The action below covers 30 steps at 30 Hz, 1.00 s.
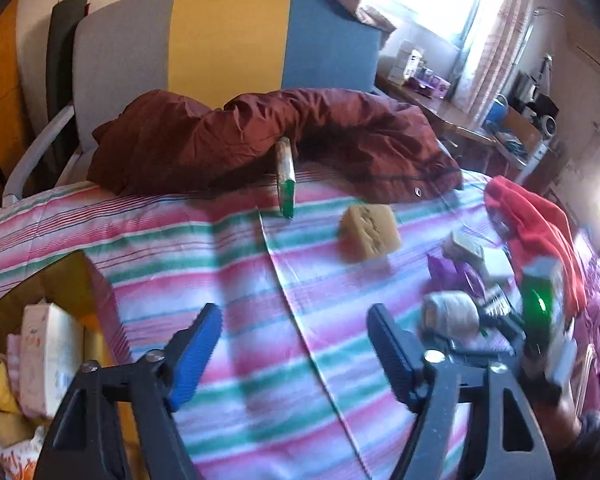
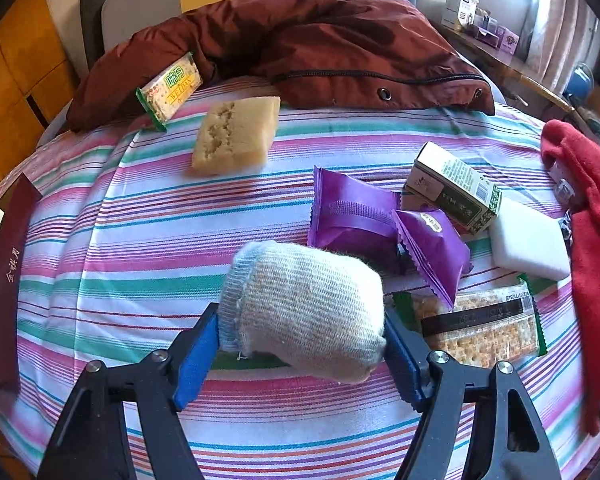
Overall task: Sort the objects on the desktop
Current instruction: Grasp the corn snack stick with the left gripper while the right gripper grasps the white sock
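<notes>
My right gripper (image 2: 300, 344) is shut on a rolled white knitted sock (image 2: 304, 308) and holds it just above the striped cloth; the sock also shows in the left wrist view (image 1: 452, 314). My left gripper (image 1: 294, 344) is open and empty over the striped cloth (image 1: 260, 280). On the cloth lie a yellow sponge block (image 2: 236, 136), a green-edged cracker pack (image 2: 170, 90), two purple packets (image 2: 352, 216), a green and white box (image 2: 454, 188), a white eraser-like block (image 2: 528, 242) and a cracker pack (image 2: 480, 326).
A cardboard box (image 1: 40, 352) with packets stands at the left of the cloth. A brown jacket (image 2: 300, 48) lies at the back against a grey, yellow and blue chair (image 1: 228, 40). A red garment (image 2: 592, 220) lies at the right. A dark red box flap (image 2: 4, 280) is at the left.
</notes>
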Motion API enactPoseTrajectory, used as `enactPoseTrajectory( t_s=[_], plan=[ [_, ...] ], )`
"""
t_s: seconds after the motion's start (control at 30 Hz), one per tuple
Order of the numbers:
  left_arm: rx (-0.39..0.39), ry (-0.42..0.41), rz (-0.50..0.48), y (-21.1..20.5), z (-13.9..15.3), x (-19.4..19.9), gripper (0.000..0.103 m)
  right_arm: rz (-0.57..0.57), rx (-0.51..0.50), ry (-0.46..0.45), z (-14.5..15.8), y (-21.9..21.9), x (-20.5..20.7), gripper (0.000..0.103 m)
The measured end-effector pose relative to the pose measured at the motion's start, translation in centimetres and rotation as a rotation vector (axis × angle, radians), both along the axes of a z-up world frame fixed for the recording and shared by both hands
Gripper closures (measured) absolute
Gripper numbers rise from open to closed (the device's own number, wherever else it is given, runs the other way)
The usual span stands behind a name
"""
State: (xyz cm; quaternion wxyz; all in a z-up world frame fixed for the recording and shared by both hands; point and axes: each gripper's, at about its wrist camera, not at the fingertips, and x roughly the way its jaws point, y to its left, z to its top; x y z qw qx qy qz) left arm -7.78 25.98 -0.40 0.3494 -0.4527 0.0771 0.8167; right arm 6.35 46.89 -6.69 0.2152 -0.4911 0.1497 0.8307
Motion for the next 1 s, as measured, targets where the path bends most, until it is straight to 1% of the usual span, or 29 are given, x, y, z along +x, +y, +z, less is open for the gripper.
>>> enactPoseTrajectory(
  t_s=[0.03,0.3,0.53,0.67,0.77,0.83,0.87,1.0],
  plan=[
    [0.003,-0.022,-0.006,0.8,-0.4,-0.9,0.031,-0.001,0.0,-0.003,0.0,0.0,0.0,0.027],
    [-0.007,-0.093,0.001,5.2,-2.8,-5.5,0.031,0.003,0.004,-0.028,-0.5,-0.2,-0.4,0.026],
    [-0.045,-0.08,0.027,7.9,-4.6,-9.1,0.031,-0.001,-0.009,-0.025,-0.5,0.1,-0.4,0.026],
    [-0.067,-0.042,0.008,9.4,-5.0,-10.4,0.033,-0.003,-0.018,-0.026,-0.5,0.2,-0.4,0.025],
    [-0.086,-0.032,0.001,10.7,-5.6,-11.4,0.044,-0.007,-0.024,-0.026,-0.5,0.3,-0.4,0.025],
    [-0.097,-0.024,-0.006,11.5,-5.9,-11.9,0.05,-0.008,-0.026,-0.025,-0.5,0.3,-0.4,0.025],
    [-0.1,-0.023,-0.01,11.8,-6.1,-12.2,0.056,-0.008,-0.025,-0.026,-0.5,0.3,-0.4,0.025],
    [-0.096,-0.024,-0.002,13.1,-6.5,-13.7,0.057,-0.002,-0.014,-0.031,-0.5,0.1,-0.5,0.025]
  ],
)
